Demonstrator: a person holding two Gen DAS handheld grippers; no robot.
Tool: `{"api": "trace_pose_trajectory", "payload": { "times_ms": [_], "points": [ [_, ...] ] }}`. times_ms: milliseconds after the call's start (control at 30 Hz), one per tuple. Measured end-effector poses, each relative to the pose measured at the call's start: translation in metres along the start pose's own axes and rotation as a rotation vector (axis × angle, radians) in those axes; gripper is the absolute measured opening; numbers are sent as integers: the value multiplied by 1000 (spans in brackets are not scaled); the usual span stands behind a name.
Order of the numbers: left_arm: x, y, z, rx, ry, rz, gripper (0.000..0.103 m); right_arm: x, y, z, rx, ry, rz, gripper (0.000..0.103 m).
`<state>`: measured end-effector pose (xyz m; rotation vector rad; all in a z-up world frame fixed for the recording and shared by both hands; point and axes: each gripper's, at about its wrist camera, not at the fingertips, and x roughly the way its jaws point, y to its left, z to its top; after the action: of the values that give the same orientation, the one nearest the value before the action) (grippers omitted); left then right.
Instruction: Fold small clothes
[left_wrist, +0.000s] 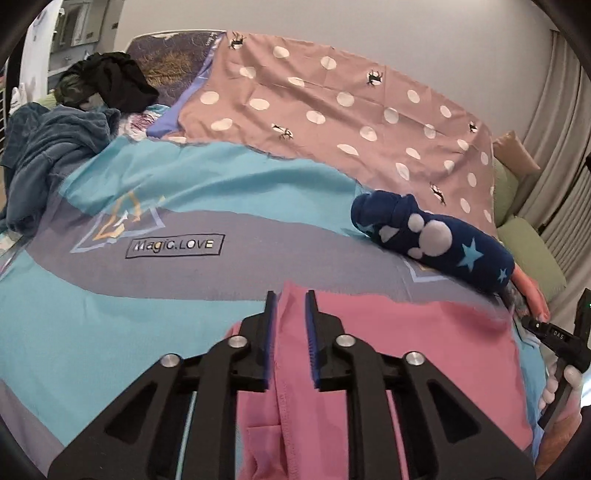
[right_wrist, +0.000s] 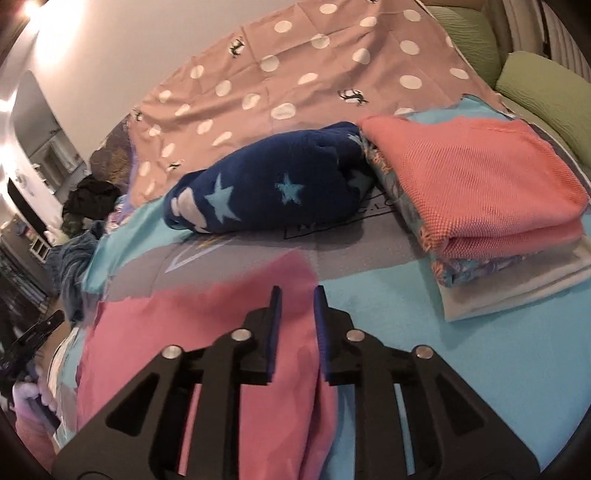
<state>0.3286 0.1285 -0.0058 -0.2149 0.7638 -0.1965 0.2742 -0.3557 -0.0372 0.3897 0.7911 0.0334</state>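
Left claw (left_wrist: 290, 295) & right claw (right_wrist: 297, 291) both spread a bit, pink cloth (left_wrist: 406, 350) betw. fingers, not pinched. Cloth lies flat, long side left-right on bed cover (left_wrist: 129, 317).

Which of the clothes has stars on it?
The dark blue roll. It has light blue stars; the pink cloth by the claws and the folded coral one are plain.
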Motion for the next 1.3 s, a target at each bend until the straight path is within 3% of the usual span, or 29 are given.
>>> {"api": "trace_pose_trajectory", "payload": {
  "times_ms": [67,300,367,433,600,633,667,700,733,833,900,967,1067,1100,1233,1300],
  "points": [
    [-2,5,-3,17,-7,-1,29,-2,-3,-2,-49,12,-14,27],
    [30,20,-16,-20,111,-46,32,13,-1,-7,-120,102,-16,35],
    [44,18,-16,-24,143,-55,33,21,1,-5,-123,119,-17,40],
    [57,12,-11,-10,160,-41,44,29,3,-1,-120,126,-21,41],
    [80,-8,1,53,177,-57,46,49,3,14,-103,128,-43,41],
    [85,-12,2,77,187,-42,45,53,3,16,-103,137,-37,39],
    [92,-16,2,97,204,-21,40,59,5,16,-114,151,-28,30],
    [96,-17,2,106,219,-17,11,61,8,16,-131,153,-35,3],
    [101,-17,2,106,235,-15,0,60,11,15,-151,131,-62,1],
    [87,-12,11,67,138,-8,0,49,15,18,-163,53,-87,1],
    [82,-5,17,49,83,38,0,54,10,21,-129,64,-85,2],
    [87,6,20,29,95,89,0,59,2,18,-99,100,-100,6],
    [75,15,13,-15,93,46,0,28,-7,1,-61,62,-79,14],
    [56,13,6,-1,66,20,1,11,-9,-9,-69,52,-72,14],
    [-14,13,-35,11,1,-82,30,-56,-17,-60,-103,68,7,19],
    [-44,16,-64,8,12,-109,37,-86,-22,-93,-107,101,31,24]
  ]
}}
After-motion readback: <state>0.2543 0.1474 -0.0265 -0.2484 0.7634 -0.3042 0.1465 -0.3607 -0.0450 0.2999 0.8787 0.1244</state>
